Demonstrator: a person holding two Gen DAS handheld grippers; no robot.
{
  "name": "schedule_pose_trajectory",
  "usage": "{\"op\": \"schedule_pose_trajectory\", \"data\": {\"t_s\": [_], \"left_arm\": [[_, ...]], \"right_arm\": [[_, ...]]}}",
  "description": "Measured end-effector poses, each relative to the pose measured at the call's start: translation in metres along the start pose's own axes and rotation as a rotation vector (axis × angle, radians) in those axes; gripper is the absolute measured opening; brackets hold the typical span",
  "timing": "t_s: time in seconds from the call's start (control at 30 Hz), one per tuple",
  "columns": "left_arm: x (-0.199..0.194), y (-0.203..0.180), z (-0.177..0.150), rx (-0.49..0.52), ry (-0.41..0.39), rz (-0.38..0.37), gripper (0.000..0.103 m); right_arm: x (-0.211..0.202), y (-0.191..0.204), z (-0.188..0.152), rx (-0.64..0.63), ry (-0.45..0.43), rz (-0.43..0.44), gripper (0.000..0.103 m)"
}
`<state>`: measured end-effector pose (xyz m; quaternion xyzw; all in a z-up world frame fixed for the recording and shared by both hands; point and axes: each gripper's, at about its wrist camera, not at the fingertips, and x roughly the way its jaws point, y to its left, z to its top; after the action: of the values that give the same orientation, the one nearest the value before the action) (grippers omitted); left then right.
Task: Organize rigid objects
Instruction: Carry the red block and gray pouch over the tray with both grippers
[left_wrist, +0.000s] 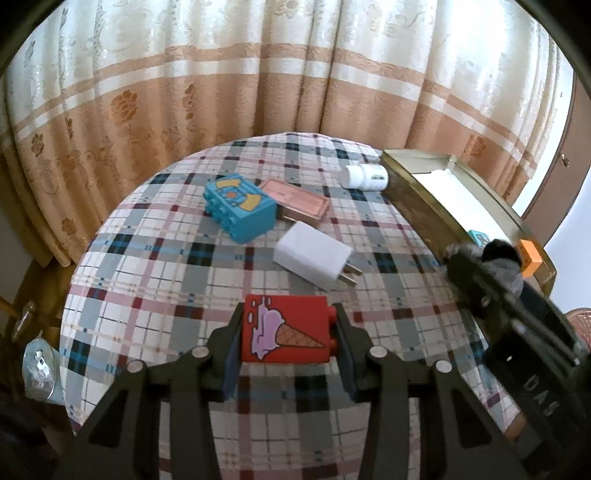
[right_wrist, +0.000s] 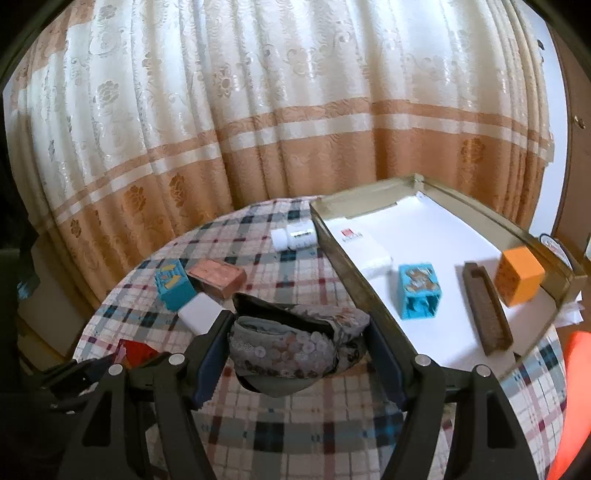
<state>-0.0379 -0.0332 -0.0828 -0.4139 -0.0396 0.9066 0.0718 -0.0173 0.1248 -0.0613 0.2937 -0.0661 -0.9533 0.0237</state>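
Note:
My left gripper (left_wrist: 288, 332) is shut on a red toy block (left_wrist: 284, 330) with an ice-cream picture, low over the plaid table (left_wrist: 155, 295). My right gripper (right_wrist: 299, 328) is shut on a grey sequinned hair bun piece (right_wrist: 295, 339), close to the left wall of the gold tray (right_wrist: 343, 266). In the tray lie a blue block (right_wrist: 419, 291), an orange block (right_wrist: 519, 275) and a brown bar (right_wrist: 487, 310). On the table lie a blue block (left_wrist: 240, 206), a pink case (left_wrist: 299, 201), a white charger (left_wrist: 314, 258) and a white bottle (left_wrist: 364, 177).
A patterned curtain (left_wrist: 258, 74) hangs behind the round table. The right gripper's body (left_wrist: 517, 314) shows at the right of the left wrist view, in front of the tray (left_wrist: 424, 206). A red-orange object (right_wrist: 570, 406) sits at the right edge.

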Motion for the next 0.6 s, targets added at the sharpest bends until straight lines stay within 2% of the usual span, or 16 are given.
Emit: {"op": "schedule_pose_trajectory", "data": {"t_s": [0.3,0.6], "left_arm": [[-0.009,-0.015,-0.008,0.026,0.008,-0.002,0.043],[-0.020,-0.031,-0.008,0.052,-0.007,-0.027,0.043]], "right_arm": [[-0.013,-0.014,-0.011,0.034,0.016,-0.008,0.073],[-0.031,-0.027,-0.008,0.052,0.000,-0.018,0.073]]}}
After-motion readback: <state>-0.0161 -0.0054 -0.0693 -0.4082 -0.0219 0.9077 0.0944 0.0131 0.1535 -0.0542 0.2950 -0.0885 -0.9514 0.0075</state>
